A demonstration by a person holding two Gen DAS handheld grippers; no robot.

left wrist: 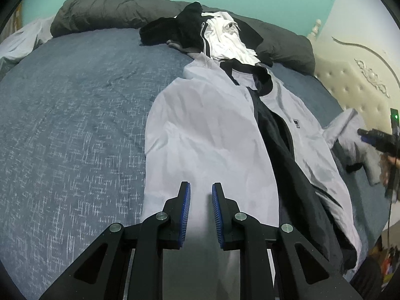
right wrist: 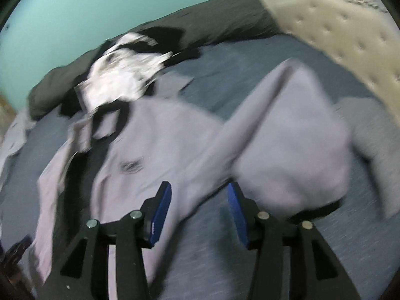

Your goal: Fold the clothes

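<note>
- Left tongs [left wrist: 201, 195] spread, empty, over the hem of the pale lilac zip jacket with dark lining [left wrist: 212, 130].
- Right tongs [right wrist: 198, 195] spread; the view is blurred, sleeve [right wrist: 287, 135] just beside them.
- Jacket lies open on the blue bed [left wrist: 75, 115]: thin, limp, probably slippery; grip at cuff or hem.
- Black-and-white clothes pile [left wrist: 220, 35] crowds the collar; grey duvet [left wrist: 105, 10] behind.

Light was dim, even and cool, with only soft shadows. My left view was sharp, though the fisheye bent its edges inside a dark rim. My right view was smeared all over by motion blur.
</note>
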